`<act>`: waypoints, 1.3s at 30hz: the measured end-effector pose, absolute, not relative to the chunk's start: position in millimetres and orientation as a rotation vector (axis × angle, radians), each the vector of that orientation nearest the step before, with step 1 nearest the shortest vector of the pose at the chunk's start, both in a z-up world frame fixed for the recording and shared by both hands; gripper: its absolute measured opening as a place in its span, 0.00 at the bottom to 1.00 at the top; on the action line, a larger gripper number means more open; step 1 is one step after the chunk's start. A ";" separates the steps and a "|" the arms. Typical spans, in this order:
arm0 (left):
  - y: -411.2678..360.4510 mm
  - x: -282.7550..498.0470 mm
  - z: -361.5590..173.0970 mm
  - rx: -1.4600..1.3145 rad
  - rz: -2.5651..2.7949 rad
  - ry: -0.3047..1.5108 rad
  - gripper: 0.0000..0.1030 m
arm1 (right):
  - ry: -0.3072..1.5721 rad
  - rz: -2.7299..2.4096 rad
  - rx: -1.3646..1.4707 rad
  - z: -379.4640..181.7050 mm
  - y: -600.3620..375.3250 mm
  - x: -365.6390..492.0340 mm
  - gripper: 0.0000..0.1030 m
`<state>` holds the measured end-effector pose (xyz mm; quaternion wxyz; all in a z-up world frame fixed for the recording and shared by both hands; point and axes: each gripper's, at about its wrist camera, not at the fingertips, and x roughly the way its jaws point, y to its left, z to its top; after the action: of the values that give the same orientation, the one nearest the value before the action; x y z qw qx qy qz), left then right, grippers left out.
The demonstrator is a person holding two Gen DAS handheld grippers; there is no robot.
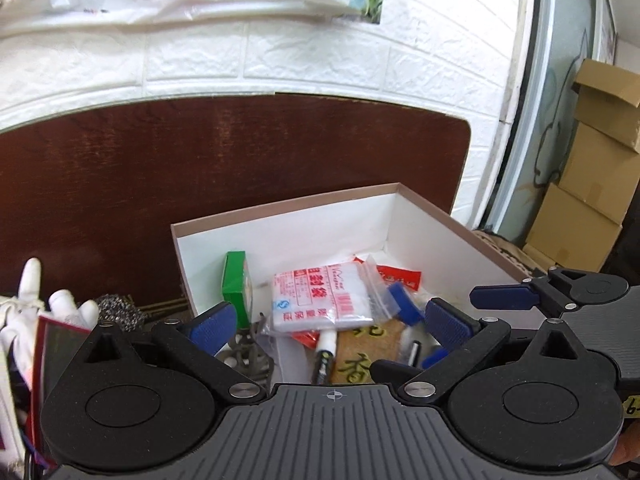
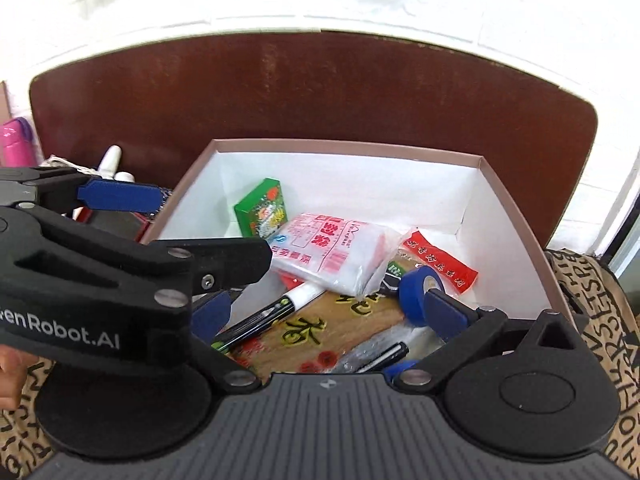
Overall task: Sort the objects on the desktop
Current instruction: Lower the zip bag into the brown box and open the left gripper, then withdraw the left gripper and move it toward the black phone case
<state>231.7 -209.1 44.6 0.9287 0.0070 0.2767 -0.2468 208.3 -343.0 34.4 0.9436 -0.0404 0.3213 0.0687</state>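
An open cardboard box (image 1: pixel 288 236) (image 2: pixel 500 216) with white inner walls stands on the dark wooden table. It holds a green packet (image 1: pixel 234 288) (image 2: pixel 262 206), a bag of zip bags (image 1: pixel 320 296) (image 2: pixel 332 256), a red packet (image 2: pixel 440 258), a blue tape roll (image 2: pixel 418 292), a marker (image 2: pixel 272 312) and a brown printed packet (image 2: pixel 316 328). My left gripper (image 1: pixel 332 324) is open and empty above the box's near left part. My right gripper (image 2: pixel 328 314) is open and empty over the box's near side. The left gripper (image 2: pixel 120 196) crosses the right wrist view.
A steel scourer (image 1: pixel 120 312), a white glove (image 1: pixel 44 308) and a red-framed item (image 1: pixel 56 356) lie left of the box. A pink bottle (image 2: pixel 16 142) is at far left. White brick wall (image 1: pixel 280 56) behind. Cardboard boxes (image 1: pixel 592 168) stand at the right. A patterned cloth (image 2: pixel 600 320) lies beside the box.
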 end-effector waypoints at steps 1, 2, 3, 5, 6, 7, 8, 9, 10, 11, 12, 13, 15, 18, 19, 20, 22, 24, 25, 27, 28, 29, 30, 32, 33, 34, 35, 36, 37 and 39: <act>-208.9 225.7 46.5 0.012 -0.501 0.565 1.00 | 0.648 0.138 -0.070 35.4 -343.1 203.5 0.99; -208.4 219.7 48.2 0.010 -0.494 0.564 1.00 | 0.640 0.134 -0.057 36.8 -343.3 197.9 0.99; -207.7 214.1 49.3 0.008 -0.489 0.564 1.00 | 0.633 0.131 -0.045 37.7 -344.2 192.8 0.99; -206.4 202.2 51.5 0.010 -0.482 0.565 1.00 | 0.619 0.123 -0.025 39.2 -343.0 180.0 0.99; -205.7 195.9 52.1 0.013 -0.479 0.566 1.00 | 0.616 0.119 -0.021 39.5 -341.4 174.2 0.99; -204.7 189.7 52.3 0.016 -0.476 0.566 1.00 | 0.612 0.113 -0.019 39.9 -339.6 166.8 1.00; -203.7 183.3 51.9 0.017 -0.473 0.565 1.00 | 0.606 0.107 -0.017 39.5 -337.5 160.5 1.00; -202.7 177.1 51.4 0.018 -0.470 0.565 1.00 | 0.602 0.104 -0.014 39.2 -335.6 154.3 1.00; -201.2 171.1 50.9 0.016 -0.467 0.564 1.00 | 0.596 0.102 -0.010 38.3 -333.7 148.0 1.00; -200.0 165.0 50.2 0.014 -0.464 0.564 1.00 | 0.589 0.096 -0.004 37.7 -332.2 141.9 1.00; -198.6 159.2 49.6 0.010 -0.461 0.564 1.00 | 0.581 0.091 0.003 37.3 -331.0 136.2 1.00; -196.8 153.8 49.1 0.006 -0.460 0.564 1.00 | 0.577 0.088 0.012 36.8 -329.6 130.2 1.00; -193.2 143.7 48.5 -0.003 -0.463 0.565 1.00 | 0.569 0.087 0.037 36.3 -327.8 118.9 1.00; -188.1 129.4 46.9 -0.008 -0.469 0.566 1.00 | 0.554 0.084 0.056 35.2 -322.9 102.4 1.00; -186.5 124.5 46.4 -0.007 -0.470 0.563 1.00 | 0.548 0.078 0.058 34.9 -320.7 96.9 1.00; -185.3 119.7 45.7 -0.006 -0.469 0.561 1.00 | 0.544 0.073 0.058 34.9 -318.7 92.0 1.00; -182.2 111.5 44.1 -0.004 -0.469 0.564 1.00 | 0.535 0.063 0.059 33.2 -314.2 82.7 1.00; -179.1 103.3 42.5 0.004 -0.468 0.564 1.00 | 0.529 0.062 0.067 30.8 -310.1 74.0 1.00; -177.6 99.2 41.4 0.008 -0.467 0.564 1.00 | 0.527 0.064 0.073 29.2 -308.0 69.5 1.00; -173.9 90.4 38.2 0.010 -0.464 0.568 1.00 | 0.529 0.075 0.080 26.5 -304.0 61.9 1.00; -172.3 86.6 36.4 0.009 -0.463 0.573 1.00 | 0.533 0.082 0.082 24.8 -301.4 57.7 1.00; -170.9 82.4 34.5 0.010 -0.463 0.578 1.00 | 0.536 0.088 0.080 23.4 -298.4 54.3 1.00; -169.4 79.2 33.0 0.008 -0.462 0.583 1.00 | 0.536 0.093 0.080 21.9 -295.8 50.9 1.00; -167.0 71.9 29.2 0.009 -0.458 0.592 1.00 | 0.537 0.112 0.088 18.6 -290.5 43.6 1.00; -166.0 68.1 26.9 0.010 -0.453 0.596 1.00 | 0.540 0.125 0.097 16.9 -288.5 40.4 1.00; -164.8 65.6 25.2 0.012 -0.448 0.600 1.00 | 0.545 0.141 0.105 15.2 -285.8 37.3 1.00; -163.6 62.7 23.2 0.014 -0.443 0.603 1.00 | 0.551 0.153 0.114 13.3 -283.9 34.9 1.00; -162.2 59.9 21.1 0.016 -0.439 0.607 1.00 | 0.558 0.160 0.124 11.4 -282.2 32.6 1.00; -160.3 57.6 19.2 0.016 -0.434 0.613 1.00 | 0.564 0.162 0.134 9.4 -280.5 30.6 1.00; -156.6 54.1 15.4 0.013 -0.426 0.625 1.00 | 0.576 0.166 0.144 6.5 -277.0 27.6 1.00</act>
<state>54.1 -156.6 15.4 0.9294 0.0065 0.3050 -0.2078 27.6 -277.0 6.5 0.9528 0.0710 0.2836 0.0819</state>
